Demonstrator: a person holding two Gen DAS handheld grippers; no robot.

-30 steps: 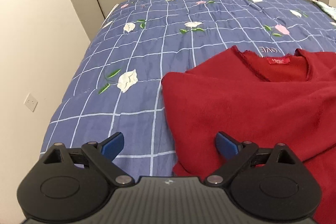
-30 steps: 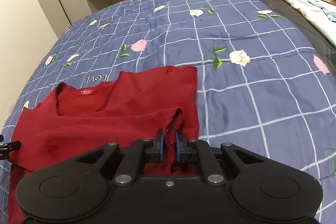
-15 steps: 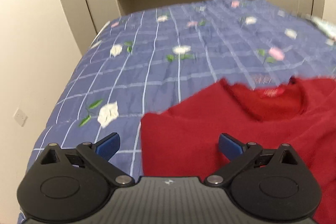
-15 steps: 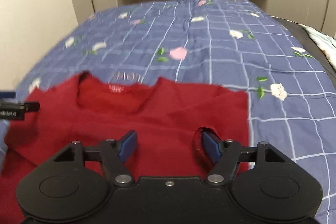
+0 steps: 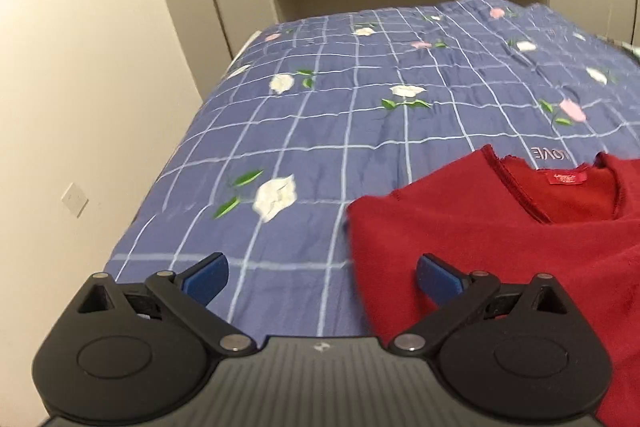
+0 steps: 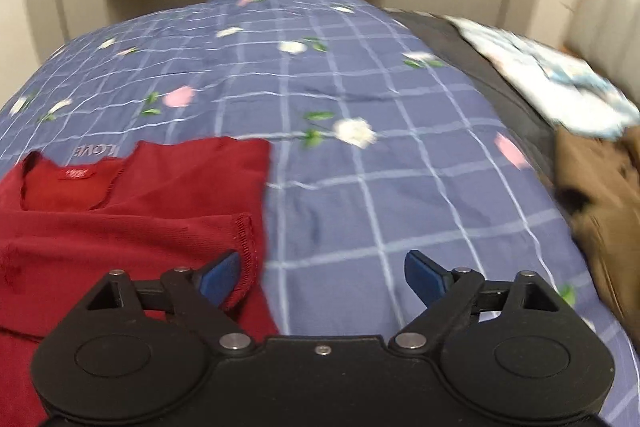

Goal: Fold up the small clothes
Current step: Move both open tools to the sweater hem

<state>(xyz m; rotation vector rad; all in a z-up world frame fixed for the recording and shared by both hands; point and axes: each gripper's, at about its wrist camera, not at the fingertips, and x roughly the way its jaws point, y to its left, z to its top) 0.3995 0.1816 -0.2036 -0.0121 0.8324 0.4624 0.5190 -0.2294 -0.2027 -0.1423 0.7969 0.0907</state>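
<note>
So my right claw point(image 6: 322, 277) has just been opening and pinches nothing now, my left claw point(image 5: 322, 275) is spread wide too, and the red sweater point(image 5: 500, 227) lies flat on the bed's blue quilt point(image 5: 340, 131).

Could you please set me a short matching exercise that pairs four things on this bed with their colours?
Things:
1. sweater
2. quilt
3. garment at the right edge
4. fingers of the right gripper

Colours:
A. brown
B. blue pads on black arms
C. dark red
D. blue-violet with a white grid and flowers

Pairs: 1-C, 2-D, 3-A, 4-B
</note>
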